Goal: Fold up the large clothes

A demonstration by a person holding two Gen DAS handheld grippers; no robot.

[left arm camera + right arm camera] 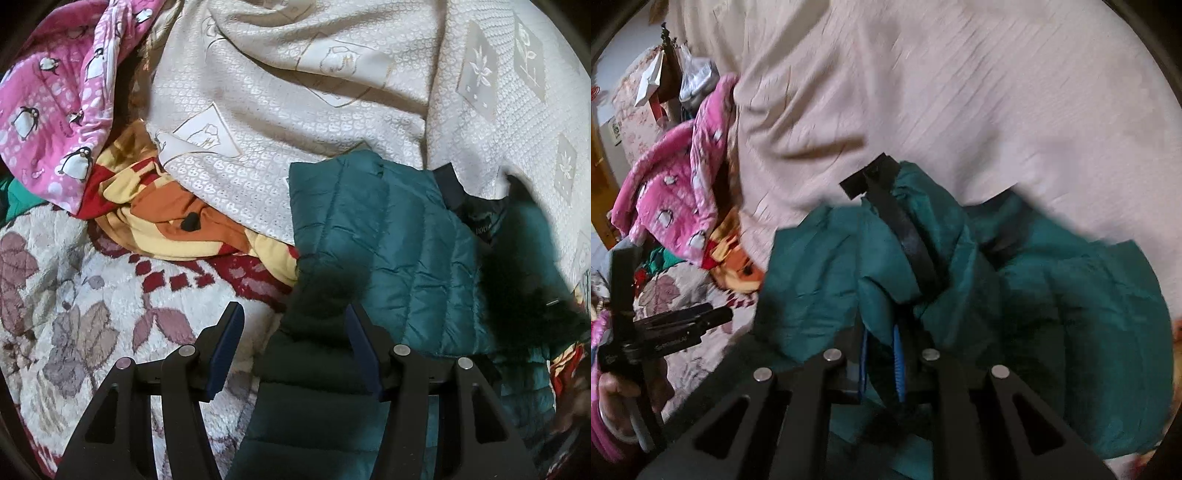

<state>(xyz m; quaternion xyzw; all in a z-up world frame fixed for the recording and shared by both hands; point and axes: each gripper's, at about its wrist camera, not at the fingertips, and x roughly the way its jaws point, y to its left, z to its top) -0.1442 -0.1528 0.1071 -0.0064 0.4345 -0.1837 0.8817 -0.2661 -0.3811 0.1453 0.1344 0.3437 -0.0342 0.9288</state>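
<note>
A teal quilted jacket [388, 229] with a dark collar [448, 188] lies on the bed. In the left wrist view my left gripper [293, 308] stands open over its near edge. A darker strip of the jacket runs between the jaws, apart from the left pad [225, 354]. In the right wrist view my right gripper [881, 332] is shut on a bunched fold of the jacket [812, 266]. The dark collar band [905, 236] rises just beyond the blue pads [897, 362]. A hand [617, 398] in a pink sleeve holds the left gripper [683, 325] at the far left.
A cream patterned bedspread [295, 92] covers the far side. A pink penguin-print garment [55, 110] and an orange, yellow and red cloth [166, 214] are heaped at the left. Under them lies a white floral blanket [74, 295]. Bags [665, 74] hang beyond the bed.
</note>
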